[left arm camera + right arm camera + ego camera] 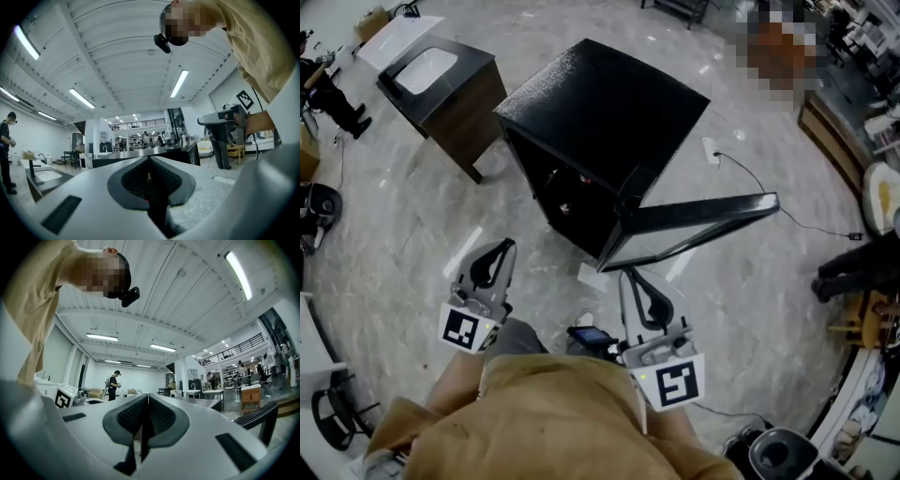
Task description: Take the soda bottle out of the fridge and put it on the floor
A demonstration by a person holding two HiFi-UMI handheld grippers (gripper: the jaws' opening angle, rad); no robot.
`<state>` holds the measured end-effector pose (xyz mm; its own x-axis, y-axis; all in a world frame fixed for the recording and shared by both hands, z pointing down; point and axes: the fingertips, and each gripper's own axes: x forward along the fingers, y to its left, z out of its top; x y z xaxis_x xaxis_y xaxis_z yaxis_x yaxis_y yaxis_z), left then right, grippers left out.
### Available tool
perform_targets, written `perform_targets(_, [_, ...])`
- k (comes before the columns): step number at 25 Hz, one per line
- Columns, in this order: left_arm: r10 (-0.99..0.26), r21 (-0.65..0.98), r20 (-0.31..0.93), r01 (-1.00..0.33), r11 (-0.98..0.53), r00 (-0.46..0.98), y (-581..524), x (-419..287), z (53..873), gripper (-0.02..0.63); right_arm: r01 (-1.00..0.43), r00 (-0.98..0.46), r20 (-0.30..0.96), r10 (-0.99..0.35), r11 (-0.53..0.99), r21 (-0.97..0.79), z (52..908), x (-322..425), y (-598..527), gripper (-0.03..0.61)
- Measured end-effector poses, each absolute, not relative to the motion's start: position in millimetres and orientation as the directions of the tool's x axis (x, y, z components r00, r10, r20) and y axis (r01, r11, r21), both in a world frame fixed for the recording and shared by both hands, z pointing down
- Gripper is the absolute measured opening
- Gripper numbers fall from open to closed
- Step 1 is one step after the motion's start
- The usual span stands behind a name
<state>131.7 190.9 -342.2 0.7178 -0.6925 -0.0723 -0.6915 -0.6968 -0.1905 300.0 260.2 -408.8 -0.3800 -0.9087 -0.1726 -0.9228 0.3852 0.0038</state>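
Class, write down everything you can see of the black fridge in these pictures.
The fridge is a small black cabinet with a glossy, speckled top, standing upright on the pale marbled floor. Its door is swung wide open, towards the right in the head view. The interior is dark; a few small items glint inside, too dim to identify. Nothing else touches it.

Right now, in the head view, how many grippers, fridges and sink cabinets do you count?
grippers: 2, the left gripper and the right gripper, both shut and empty
fridge: 1, door open
sink cabinet: 1
Total: 4
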Motion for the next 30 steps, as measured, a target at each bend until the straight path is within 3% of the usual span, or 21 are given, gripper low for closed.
perform_targets(8, [-0.645,-0.172,-0.043,-0.641,-0.748,0.763,137,149,-325,0.014,-0.940,-0.335,-0.148,-0.931,0.340,-0.010,-405,293,247,0.002])
perform_targets(17, [-0.536,-0.076,0.053,-0.531,-0.844,0.843,50,173,-239,0.021,-0.963,-0.265,-0.046,-0.963,0.267,-0.039,-369,244,211,0.002])
perform_targets(22, [-0.494,-0.054,0.052,-0.491,-0.869,0.868,2,195,-198,0.107,-0.977,-0.211,-0.009,-0.978,0.211,-0.019,-342,237,192,0.002])
perform_targets(30, [-0.467,-0.102,0.099,-0.458,-0.883,0.879,-46,237,-147,0.159,-0.981,-0.193,0.066,-0.979,0.190,-0.052,-286,234,184,0.002])
